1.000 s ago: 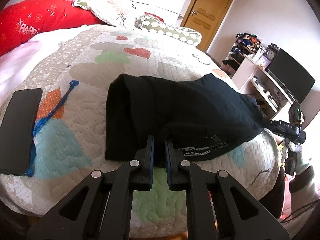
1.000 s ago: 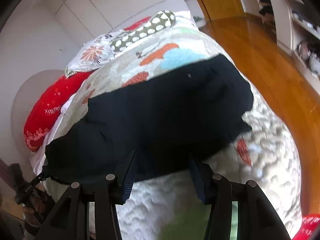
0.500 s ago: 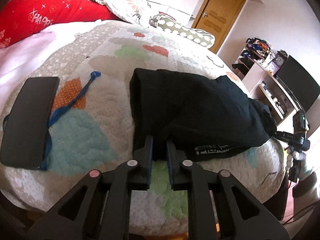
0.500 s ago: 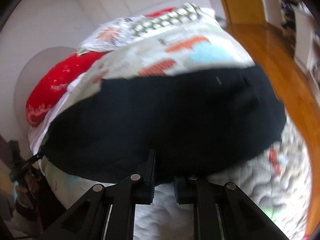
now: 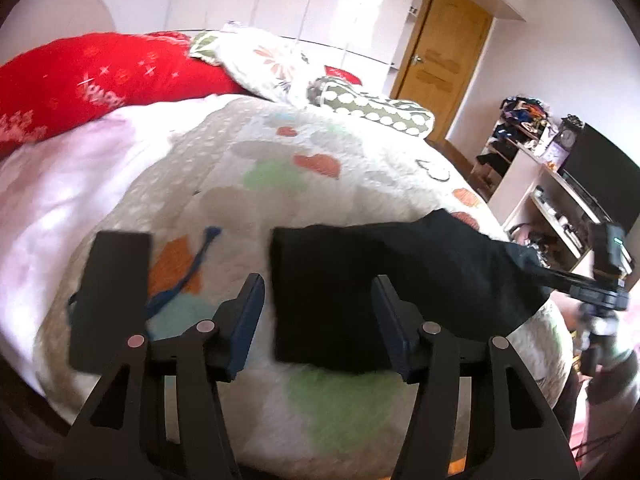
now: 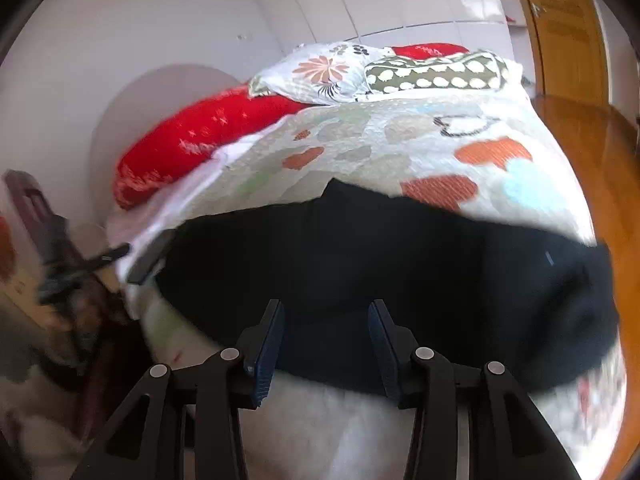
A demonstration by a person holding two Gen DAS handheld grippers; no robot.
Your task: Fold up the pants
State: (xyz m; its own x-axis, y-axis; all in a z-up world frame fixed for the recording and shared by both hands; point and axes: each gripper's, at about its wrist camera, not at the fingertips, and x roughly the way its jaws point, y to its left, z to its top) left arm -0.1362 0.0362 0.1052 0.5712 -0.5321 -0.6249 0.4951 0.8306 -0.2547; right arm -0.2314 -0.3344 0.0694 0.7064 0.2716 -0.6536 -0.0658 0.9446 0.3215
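Since a second ago we see both tools let go: the left tool [image 5: 318, 322] and right tool [image 6: 326, 342] are opening, empty, above the folded pants [image 5: 384, 280] on the bed [image 5: 224, 168]. Blur hides the pants' edges.

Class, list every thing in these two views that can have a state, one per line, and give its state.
pants: folded, lying on the quilt, free of both grippers
left gripper: jaws opening, nothing held
right gripper: jaws opening, nothing held
door: closed
screen: dark
phone: face up on the quilt, dark
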